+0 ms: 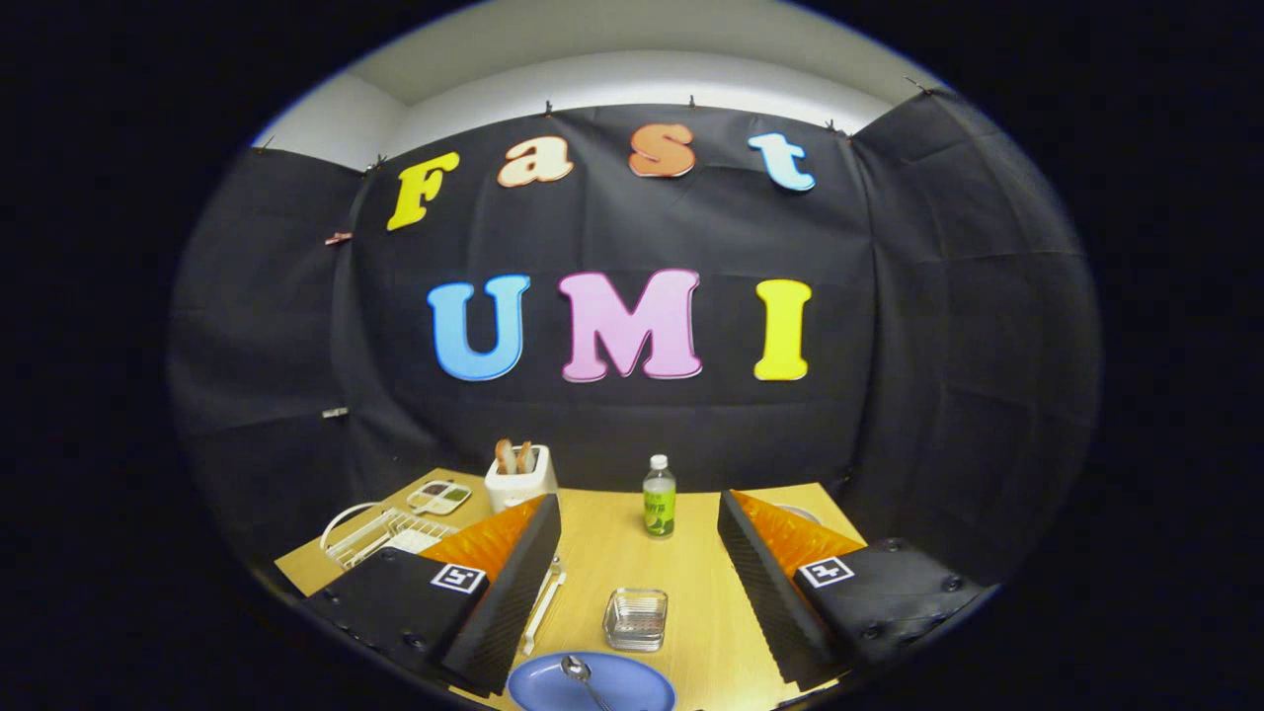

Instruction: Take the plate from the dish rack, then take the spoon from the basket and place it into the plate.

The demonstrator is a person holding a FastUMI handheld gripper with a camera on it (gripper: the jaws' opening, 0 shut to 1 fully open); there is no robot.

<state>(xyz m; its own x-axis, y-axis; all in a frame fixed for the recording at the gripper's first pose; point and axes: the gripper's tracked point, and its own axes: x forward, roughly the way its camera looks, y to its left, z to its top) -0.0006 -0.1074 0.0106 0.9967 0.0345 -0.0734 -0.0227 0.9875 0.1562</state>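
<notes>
A blue plate (592,684) lies on the wooden table (691,592) close below me, between my two fingers. A metal spoon (581,675) rests in the plate, bowl end toward the table's middle. My gripper (640,592) hangs above the table with its fingers wide open and nothing between them. A white wire dish rack (380,533) stands beyond the left finger. A small clear basket (636,619) sits just beyond the plate, between the fingers.
A green-labelled bottle (660,497) stands upright mid-table further back. A white toaster (520,479) with bread slices is at the back left, with a small flat device (440,497) beside it. A white utensil (543,610) lies by the left finger.
</notes>
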